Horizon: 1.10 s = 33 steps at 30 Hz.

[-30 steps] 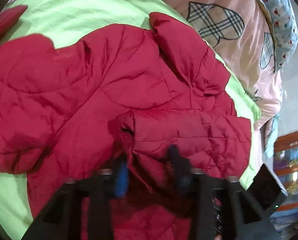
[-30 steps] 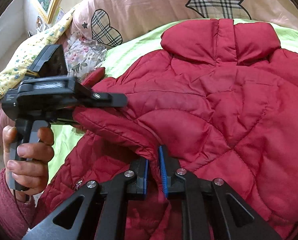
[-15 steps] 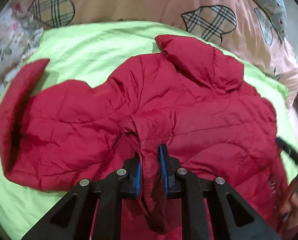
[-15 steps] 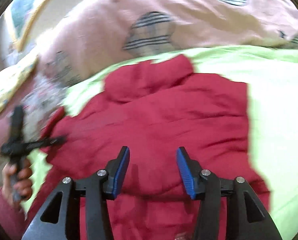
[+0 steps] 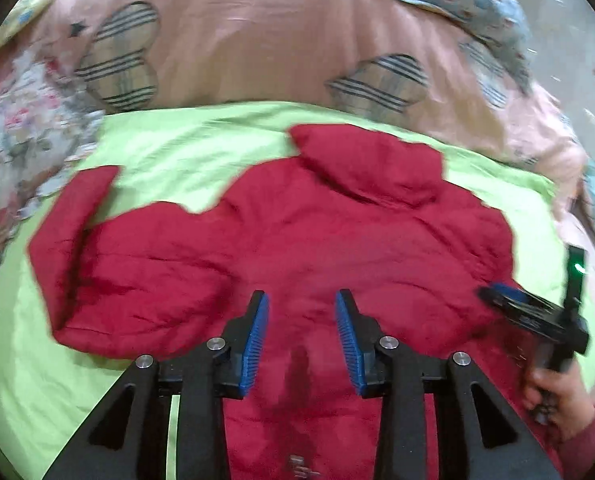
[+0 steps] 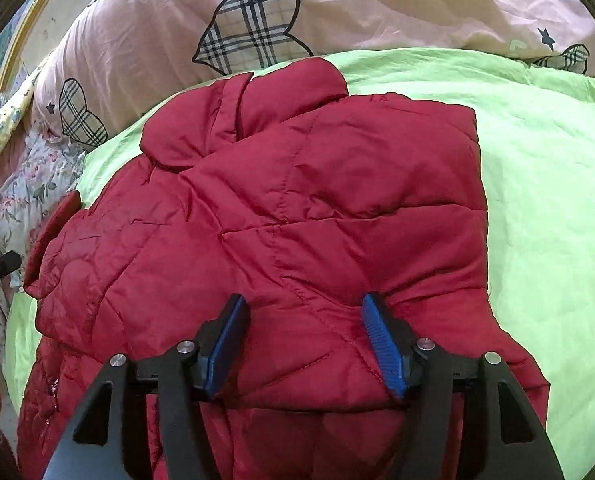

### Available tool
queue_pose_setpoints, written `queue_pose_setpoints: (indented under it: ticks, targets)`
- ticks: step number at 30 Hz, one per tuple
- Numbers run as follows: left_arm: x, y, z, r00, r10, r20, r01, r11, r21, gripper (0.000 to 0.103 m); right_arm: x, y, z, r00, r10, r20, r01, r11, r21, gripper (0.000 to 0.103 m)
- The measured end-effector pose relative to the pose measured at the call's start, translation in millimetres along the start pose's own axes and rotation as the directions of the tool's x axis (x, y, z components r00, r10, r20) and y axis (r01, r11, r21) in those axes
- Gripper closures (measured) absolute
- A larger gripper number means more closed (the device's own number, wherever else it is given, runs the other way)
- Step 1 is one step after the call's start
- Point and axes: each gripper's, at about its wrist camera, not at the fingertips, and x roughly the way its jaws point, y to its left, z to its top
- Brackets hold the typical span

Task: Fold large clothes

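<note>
No readable text in either view. Only candidate: a small pale mark on the red jacket (image 5: 297, 240), below and behind the left gripper (image 5: 301, 336) jaws, too blurred to read. Right gripper body (image 5: 533, 316), off to the right of those jaws, carries a faint pale mark, also illegible. Nothing printed near the other jaws.

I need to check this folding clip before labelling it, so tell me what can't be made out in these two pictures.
- Red jacket hem: both views, cut off by the bottom edge and hidden behind the gripper frames.
- Jacket's small label: left wrist view, blurred, unreadable.
- Right hand-held gripper seen from the left wrist: motion-blurred.
- Left hand-held gripper: right wrist view, only a black tip at the left edge.
- Framed picture: cropped by the lens rim.
</note>
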Motion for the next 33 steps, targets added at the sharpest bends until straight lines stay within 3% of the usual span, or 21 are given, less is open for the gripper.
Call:
queue_pose_setpoints:
  ticks: [1, 4, 7, 12, 17, 28, 33]
  targets:
    - [5.3, -7.0, -4.2, 1.000, -0.009, -0.014, 0.009, 1.000, 0.020, 0.065, -0.5, 0.0, -0.6, 1.000, -0.002, 0.002, 0.002, 1.000, -0.001, 0.041]
    - [40.1, -20.3, -16.5, 0.995, 0.059, -0.076, -0.053, 0.996, 0.077, 0.064, -2.8, 0.4, -1.6, 1.000, -0.013, 0.004, 0.013, 1.000, -0.009, 0.041]
    - [77.7, -11.1, -29.0, 0.980, 0.119, -0.159, -0.107, 0.991, 0.080, 0.064, -8.1, 3.5, -0.9, 0.999, -0.034, 0.000, 0.034, 0.999, -0.013, 0.041]
    - [93.2, 9.7, -32.5, 0.980, 0.116, -0.163, -0.108, 0.992, 0.059, 0.062, -30.5, 28.0, 2.8, 0.998, -0.043, 0.054, 0.047, 0.996, -0.070, 0.039]
    - [92.2, 8.5, -32.5, 0.982, 0.117, -0.150, -0.109, 0.992, 0.059, 0.061, -10.0, 44.4, 0.2, 0.997, -0.081, 0.016, 0.082, 0.986, -0.145, 0.041]
    - [62.5, -6.2, -38.3, 0.987, 0.112, -0.114, -0.106, 0.993, 0.055, 0.060, 7.2, 38.8, -4.8, 0.995, -0.100, -0.012, 0.098, 0.985, -0.140, 0.041]
    - [33.7, 8.0, -35.7, 0.978, 0.200, -0.060, -0.198, 0.979, 0.037, 0.042, 0.7, 37.2, -3.2, 0.997, -0.079, -0.015, 0.077, 0.991, -0.112, 0.040]
